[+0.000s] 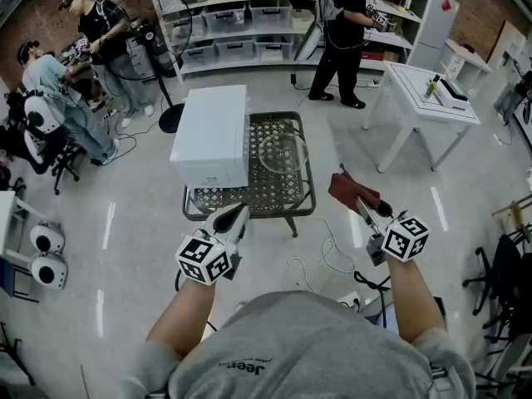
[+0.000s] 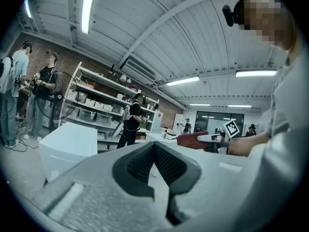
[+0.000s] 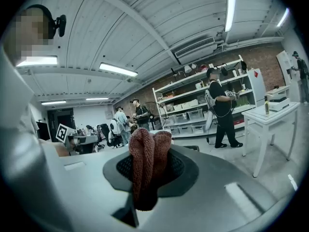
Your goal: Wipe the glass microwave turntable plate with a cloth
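Glass turntable plate [image 1: 283,150] lies flat on the right half of a low counter [image 1: 249,210] with a metal lattice top. Just beside it, a white microwave [image 1: 212,135] fills the counter's left half. Neither claw touches the plate; in the head view both sit on the near side of the counter, close to the person's body.

The right claw [image 1: 374,209] [image 3: 145,178] is closed on a reddish-brown knitted cloth [image 1: 347,188] [image 3: 147,158], which is bunched between the dark pads and sticks out past them. The left claw [image 1: 237,213] [image 2: 155,151] has its pads drawn together with nothing between them.

Further out, a white table [image 1: 420,98] stands to the right, and people stand by the storage shelves [image 1: 249,15].
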